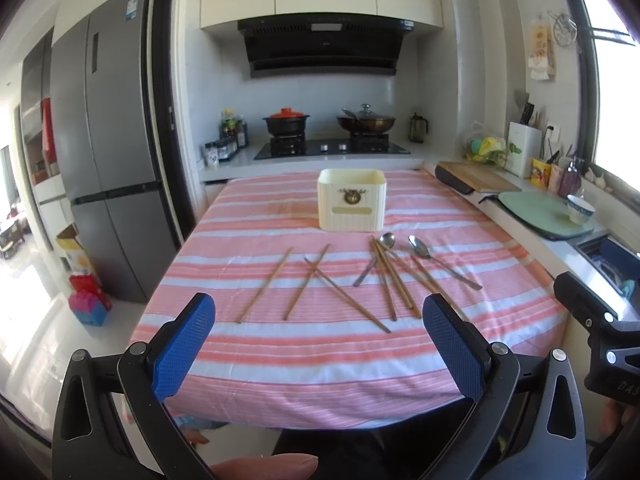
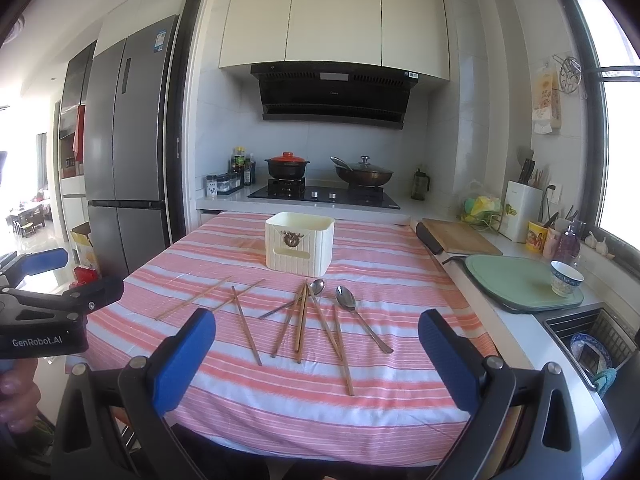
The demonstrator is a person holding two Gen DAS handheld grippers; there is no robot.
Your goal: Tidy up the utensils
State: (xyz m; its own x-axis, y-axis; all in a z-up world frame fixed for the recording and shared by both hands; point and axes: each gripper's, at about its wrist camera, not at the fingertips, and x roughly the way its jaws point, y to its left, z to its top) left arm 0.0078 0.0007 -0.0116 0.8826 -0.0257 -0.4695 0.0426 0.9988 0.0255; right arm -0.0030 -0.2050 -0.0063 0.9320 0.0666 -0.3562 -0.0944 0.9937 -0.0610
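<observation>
Both claws, left and right, are hovering wide open and empty; crossed chopsticks at 12 o'clock are risking a double pickup.

In front of the one cream utensil box lie two metal spoons and at least seven wooden chopsticks. Three chopsticks are spread to the box's front left, and the rest overlap the spoons at its front right, where the exact count is hard to tell. Behind the box stand two lidded pots; to its right are two cutting boards and one bowl.
</observation>
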